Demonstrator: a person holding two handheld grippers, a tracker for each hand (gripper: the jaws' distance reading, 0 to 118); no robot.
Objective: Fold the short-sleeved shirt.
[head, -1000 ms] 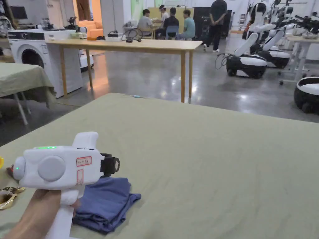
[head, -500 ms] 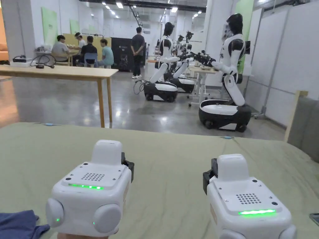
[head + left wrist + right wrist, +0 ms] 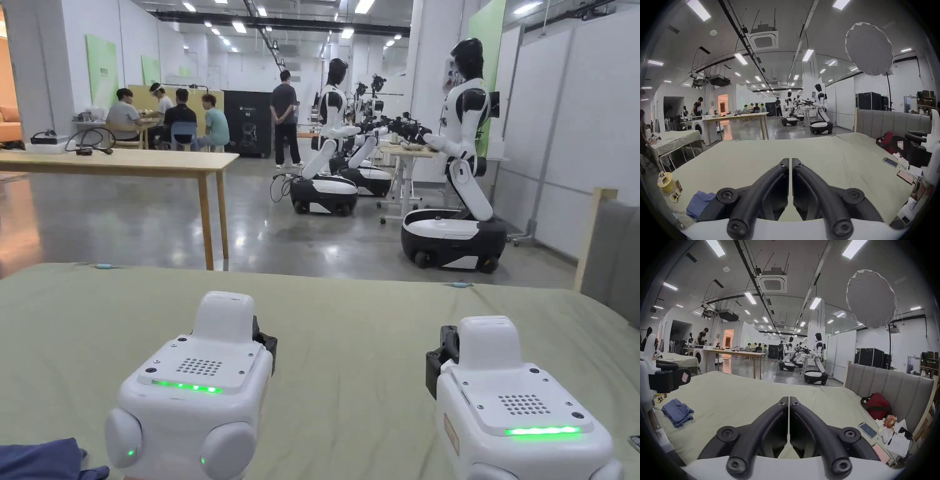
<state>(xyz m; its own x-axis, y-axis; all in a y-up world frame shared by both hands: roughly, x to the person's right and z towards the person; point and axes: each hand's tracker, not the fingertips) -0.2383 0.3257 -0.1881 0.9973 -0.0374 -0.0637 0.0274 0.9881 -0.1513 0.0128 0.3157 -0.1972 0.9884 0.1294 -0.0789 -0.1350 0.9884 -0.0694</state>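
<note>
The short-sleeved shirt (image 3: 678,412) is blue and lies folded in a small bundle near the left edge of the green-covered bed (image 3: 350,312). It peeks in at the bottom left corner of the head view (image 3: 37,459) and lies low left of the left gripper's jaws (image 3: 700,203). My left gripper (image 3: 790,160) and right gripper (image 3: 789,398) are held side by side above the cover, pointing forward, to the right of the shirt and apart from it. Both pairs of jaws are shut with nothing between them. In the head view their white bodies hide the jaws.
Two phones (image 3: 867,430), papers and a red bag (image 3: 877,405) lie along the bed's right side by a grey headboard (image 3: 891,386). A yellow roll (image 3: 666,181) sits at the left edge. Beyond the bed are a wooden table (image 3: 125,162), wheeled humanoid robots (image 3: 456,237) and several people.
The head camera has swung right, away from the shirt. The left gripper, beside the shirt and pointing right a second ago, now points forward next to the right gripper.
</note>
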